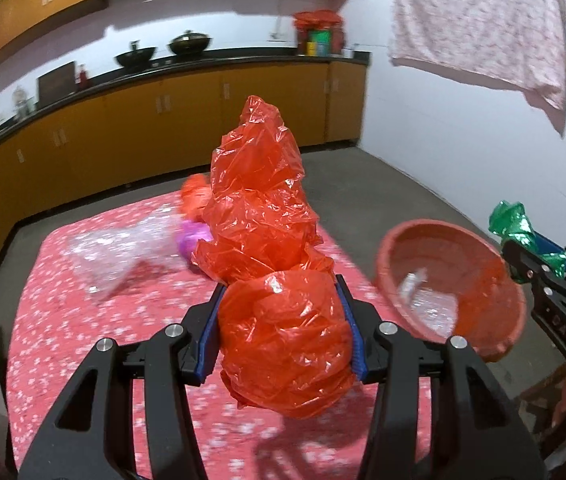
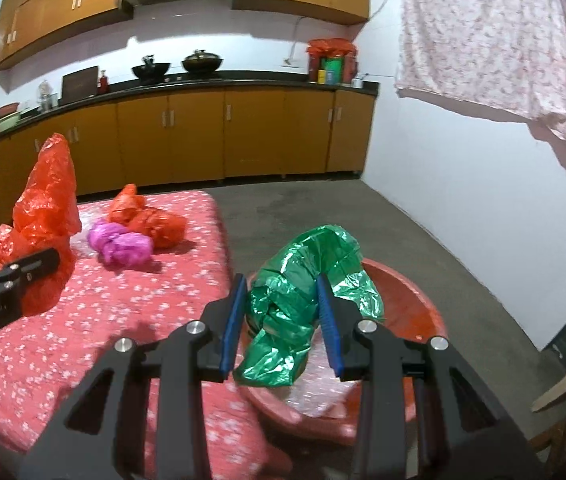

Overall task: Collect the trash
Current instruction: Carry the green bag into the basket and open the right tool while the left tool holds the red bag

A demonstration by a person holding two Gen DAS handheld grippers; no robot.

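Basin (image 2: pixel 423 300) position decides the next move: the red tub sits on the floor just right of the table (image 2: pixel 83 320), directly under the right gripper (image 2: pixel 281 316), whose jaws pinch a crumpled green bag (image 2: pixel 307 280) over it. The left gripper (image 1: pixel 283 332), farther left above the table, clamps a red bag (image 1: pixel 267 216) standing tall.

Glossy crinkled plastic red bag (image 1: pixel 279 264), green bag (image 2: pixel 307 304), matt floral tablecloth (image 2: pixel 131 312)
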